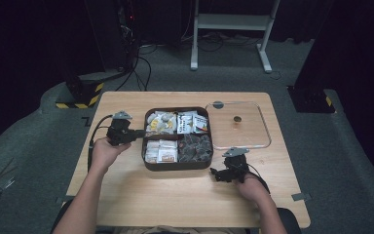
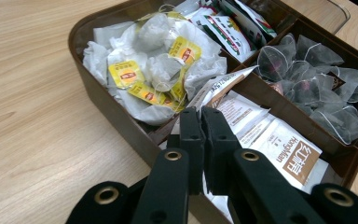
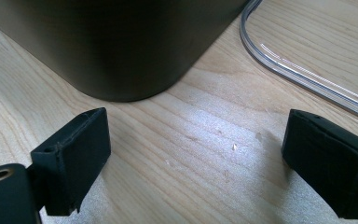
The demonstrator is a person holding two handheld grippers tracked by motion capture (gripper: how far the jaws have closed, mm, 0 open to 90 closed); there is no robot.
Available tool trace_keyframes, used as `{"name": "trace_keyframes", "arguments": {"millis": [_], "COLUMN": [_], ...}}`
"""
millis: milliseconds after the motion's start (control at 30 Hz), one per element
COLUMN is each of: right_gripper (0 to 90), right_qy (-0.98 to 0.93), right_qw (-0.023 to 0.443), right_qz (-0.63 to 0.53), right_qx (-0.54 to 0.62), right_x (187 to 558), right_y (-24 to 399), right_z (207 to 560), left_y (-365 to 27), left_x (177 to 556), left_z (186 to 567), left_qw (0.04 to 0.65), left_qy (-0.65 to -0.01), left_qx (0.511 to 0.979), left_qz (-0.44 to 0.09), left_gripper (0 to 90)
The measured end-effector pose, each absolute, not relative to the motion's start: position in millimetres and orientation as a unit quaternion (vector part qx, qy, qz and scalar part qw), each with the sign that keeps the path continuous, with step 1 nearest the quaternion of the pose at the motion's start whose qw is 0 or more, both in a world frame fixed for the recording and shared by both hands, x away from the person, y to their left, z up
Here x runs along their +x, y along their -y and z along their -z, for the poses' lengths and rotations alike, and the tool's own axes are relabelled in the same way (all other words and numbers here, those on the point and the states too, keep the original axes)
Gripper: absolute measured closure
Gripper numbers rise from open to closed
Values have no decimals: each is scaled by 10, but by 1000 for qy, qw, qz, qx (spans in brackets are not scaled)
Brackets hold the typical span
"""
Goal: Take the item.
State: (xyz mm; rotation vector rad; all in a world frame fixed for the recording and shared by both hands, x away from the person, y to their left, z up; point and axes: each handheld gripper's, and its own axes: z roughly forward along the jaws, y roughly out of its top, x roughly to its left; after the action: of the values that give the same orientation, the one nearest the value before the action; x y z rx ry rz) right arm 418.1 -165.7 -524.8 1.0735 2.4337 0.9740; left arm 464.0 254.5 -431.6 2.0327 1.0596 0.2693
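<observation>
The left gripper (image 2: 200, 122) has its jaws closed together, pinching a white sachet (image 2: 219, 88) whose top rises beyond the fingertips, above the brown compartment box (image 2: 121, 119).

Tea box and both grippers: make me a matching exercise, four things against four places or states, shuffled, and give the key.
Things
1. left gripper
2. right gripper
3. clear lid
4. yellow-tagged tea bags

Places or states
A. flat on the table, right of the brown box
B. jaws shut on a white sachet
C. in the box's far left compartment
D. jaws open over bare table

Pairs: 1-B, 2-D, 3-A, 4-C
</observation>
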Motion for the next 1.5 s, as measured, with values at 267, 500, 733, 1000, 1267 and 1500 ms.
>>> {"name": "trace_keyframes", "arguments": {"millis": [267,500,733,1000,1267,1500], "right_gripper": [78,77,78,78,78,78], "right_qy": [-849,-849,-849,-849,-849,-849], "right_qw": [154,154,154,155,154,155], "right_qz": [-339,-339,-339,-339,-339,-339], "right_qx": [374,374,375,374,375,374], "right_x": [4183,4183,4182,4182,4182,4183], "right_y": [1657,1656,1655,1656,1656,1656], "right_z": [5247,5247,5248,5247,5247,5248], "left_y": [-2729,-2913,-3046,-3143,-3261,-3145], "left_x": [4616,4602,4570,4600,4720,4834], "left_z": [4280,4273,4328,4416,4612,4811], "left_qw": [403,404,390,375,352,313], "left_qy": [-433,-451,-469,-492,-513,-512], "left_qx": [798,787,783,777,773,791], "left_qz": [-113,-116,-119,-113,-121,-120], "left_gripper": [874,874,874,874,874,874]}}
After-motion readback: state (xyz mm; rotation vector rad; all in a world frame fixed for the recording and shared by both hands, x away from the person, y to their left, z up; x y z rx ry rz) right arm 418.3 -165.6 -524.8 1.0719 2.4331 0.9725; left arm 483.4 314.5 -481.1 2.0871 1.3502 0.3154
